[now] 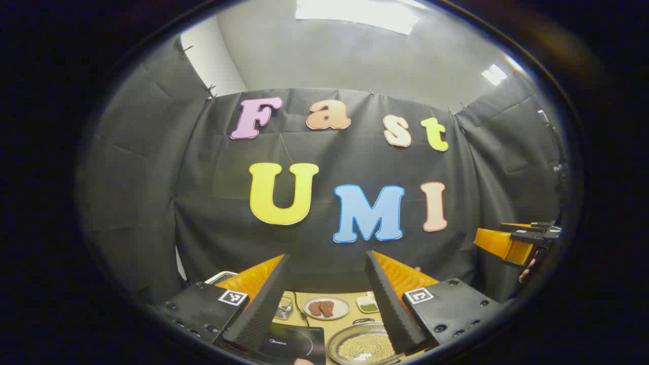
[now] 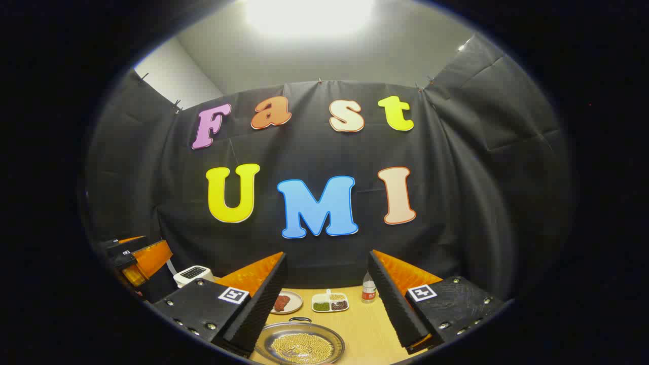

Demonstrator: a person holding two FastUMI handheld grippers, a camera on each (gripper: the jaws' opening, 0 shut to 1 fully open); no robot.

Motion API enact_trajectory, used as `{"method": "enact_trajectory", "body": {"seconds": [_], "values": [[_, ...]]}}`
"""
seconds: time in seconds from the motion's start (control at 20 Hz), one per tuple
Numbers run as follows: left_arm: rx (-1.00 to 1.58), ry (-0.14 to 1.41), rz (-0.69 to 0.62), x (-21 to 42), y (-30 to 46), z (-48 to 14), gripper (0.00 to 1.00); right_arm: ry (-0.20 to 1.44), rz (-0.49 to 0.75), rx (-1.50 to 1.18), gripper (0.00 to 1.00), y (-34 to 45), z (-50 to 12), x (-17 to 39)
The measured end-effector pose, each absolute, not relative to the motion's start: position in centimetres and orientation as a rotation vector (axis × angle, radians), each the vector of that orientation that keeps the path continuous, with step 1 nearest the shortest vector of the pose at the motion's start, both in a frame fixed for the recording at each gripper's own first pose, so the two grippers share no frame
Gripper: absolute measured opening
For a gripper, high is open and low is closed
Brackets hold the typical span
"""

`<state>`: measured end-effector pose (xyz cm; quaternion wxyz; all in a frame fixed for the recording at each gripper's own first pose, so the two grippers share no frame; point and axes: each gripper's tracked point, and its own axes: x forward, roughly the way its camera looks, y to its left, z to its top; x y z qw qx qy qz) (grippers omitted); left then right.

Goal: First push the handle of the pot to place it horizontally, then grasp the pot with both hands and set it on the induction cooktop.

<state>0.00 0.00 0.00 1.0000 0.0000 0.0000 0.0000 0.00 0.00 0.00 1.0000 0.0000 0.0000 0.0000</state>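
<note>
I see a wooden desk [image 2: 370,324] carrying the pot [image 2: 300,344] of beans, a cooktop [image 1: 289,343] and a glass [image 1: 285,307]. Farther back sit a meat plate [image 1: 326,307], a divided dish [image 2: 330,302], a bottle [image 2: 369,290] and a toaster [image 2: 192,274].

The left gripper [image 1: 327,299] hangs open above the pot [image 1: 361,348] of beans, beside the induction cooktop [image 1: 291,343].
</note>
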Motion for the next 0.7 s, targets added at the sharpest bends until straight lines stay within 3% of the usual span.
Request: {"method": "enact_trajectory", "body": {"seconds": [0.7], "values": [[0.008,-0.003,0.008,-0.1,-0.2,-0.4,0.99,0.035,-0.011,-0.015,0.98,-0.7,-1.2,-0.1]]}}
